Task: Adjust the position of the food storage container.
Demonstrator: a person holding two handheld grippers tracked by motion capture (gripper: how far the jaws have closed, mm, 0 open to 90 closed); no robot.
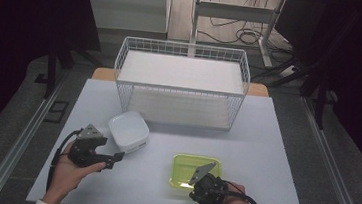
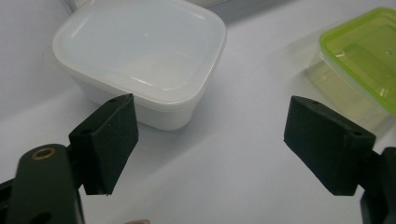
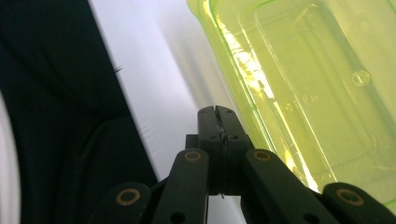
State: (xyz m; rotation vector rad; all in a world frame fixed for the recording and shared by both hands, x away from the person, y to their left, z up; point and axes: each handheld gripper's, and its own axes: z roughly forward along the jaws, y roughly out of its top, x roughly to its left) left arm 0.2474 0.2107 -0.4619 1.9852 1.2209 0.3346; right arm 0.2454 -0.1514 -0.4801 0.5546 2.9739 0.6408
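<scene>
Hovering shut and empty at the green-lidded container's near edge, the right gripper probably presses the lid. The left gripper gapes beside the white box, needing to advance and straddle it.

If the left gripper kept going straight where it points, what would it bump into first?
Probably the white lidded box. The left gripper has open jaws, with bare table between it and the box.

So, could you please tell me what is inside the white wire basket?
The white wire basket holds a flat white panel across its upper level, with another pale sheet below; whatever lies beneath that top panel is covered.
</scene>
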